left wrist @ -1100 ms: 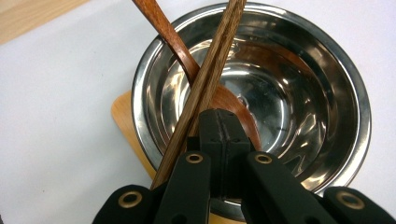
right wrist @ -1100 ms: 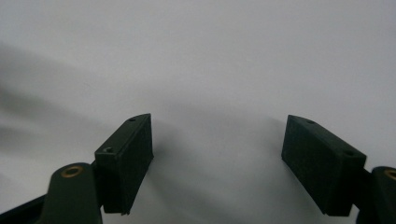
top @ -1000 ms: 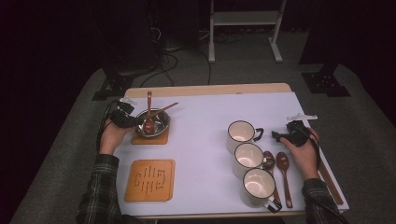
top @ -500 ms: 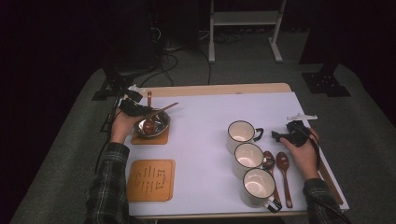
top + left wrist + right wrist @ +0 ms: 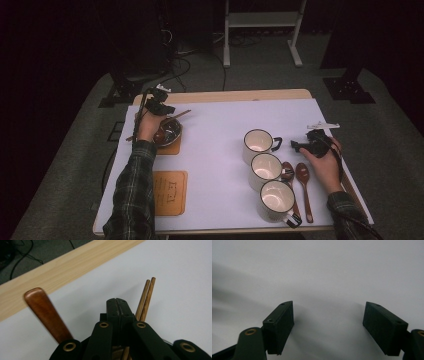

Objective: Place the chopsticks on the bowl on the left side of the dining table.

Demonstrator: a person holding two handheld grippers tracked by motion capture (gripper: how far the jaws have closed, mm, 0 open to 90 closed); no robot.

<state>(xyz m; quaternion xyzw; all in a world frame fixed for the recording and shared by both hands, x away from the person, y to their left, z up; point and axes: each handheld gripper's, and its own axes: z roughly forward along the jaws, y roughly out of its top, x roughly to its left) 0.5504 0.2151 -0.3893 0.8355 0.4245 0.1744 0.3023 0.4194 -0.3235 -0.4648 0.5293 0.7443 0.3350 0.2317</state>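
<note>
The left gripper (image 5: 159,106) is at the far left of the white table (image 5: 225,125), just over a small metal bowl (image 5: 170,132) that sits on an orange mat (image 5: 169,148); in the left gripper view its two black jaws are pressed flat together, and I cannot tell if anything is pinched between them; a pair of thin wooden chopsticks (image 5: 144,298) pokes out past the jaws on one side and a brown wooden spoon handle (image 5: 45,311) on the other. The chopsticks look light, stiff and smooth, so they could slip or roll; a good place to hold them is near the middle, both sticks squeezed together. The right gripper (image 5: 307,145) is at the right side, near the table top, beside three white mugs (image 5: 265,167) and two brown spoons (image 5: 302,172); its jaws are wide apart and hold nothing. The mugs look hard and heavier, and could chip if bumped; the handle or rim is the place to grab. A second orange mat (image 5: 170,192) lies bare at the near left.
</note>
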